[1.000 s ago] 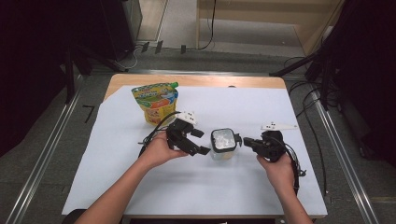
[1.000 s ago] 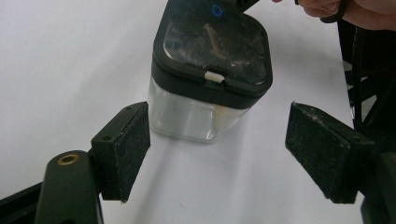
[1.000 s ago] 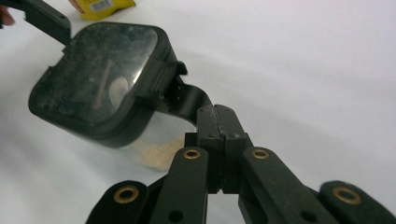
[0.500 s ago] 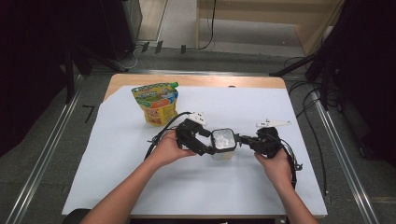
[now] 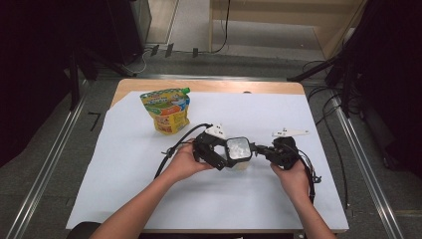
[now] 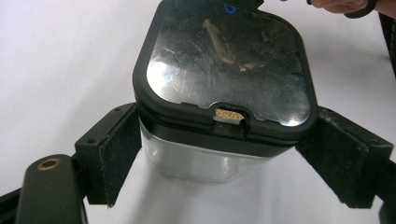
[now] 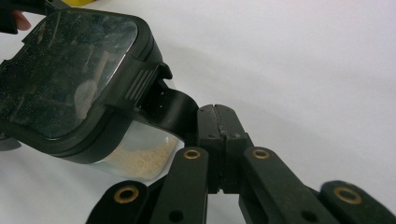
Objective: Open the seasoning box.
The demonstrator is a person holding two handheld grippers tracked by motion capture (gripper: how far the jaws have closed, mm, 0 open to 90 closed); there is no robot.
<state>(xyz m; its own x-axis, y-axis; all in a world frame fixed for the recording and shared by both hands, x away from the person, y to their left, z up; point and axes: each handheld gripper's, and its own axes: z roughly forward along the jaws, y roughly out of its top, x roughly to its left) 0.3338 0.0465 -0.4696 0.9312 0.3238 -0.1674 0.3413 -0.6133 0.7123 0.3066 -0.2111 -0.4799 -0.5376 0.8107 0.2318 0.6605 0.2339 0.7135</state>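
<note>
A small clear container point(image 5: 239, 152) with a black-rimmed lid stands on the white sheet point(image 5: 124, 164) covering the bench point(image 5: 209, 85), in front of and to the right of the yellow-green spout pouch point(image 5: 166, 109). A layer of pale granules lies in its bottom, seen in the right gripper view.

The left claw point(image 5: 226, 158) sits at the container's left side. Its jaws have just been opening, and the container is between them; in the left gripper view the black pads point(image 6: 114, 156) flank the clear body just under the lid's rim, the left one close against the wall and the right one standing slightly off it, so there is no firm squeeze.

The right claw point(image 5: 258, 149) comes in from the container's right. Its jaws are pressed together, and in the right gripper view they pinch a black tab point(image 7: 175, 109) that sticks out from the lid's latch point(image 7: 133, 86).
</note>
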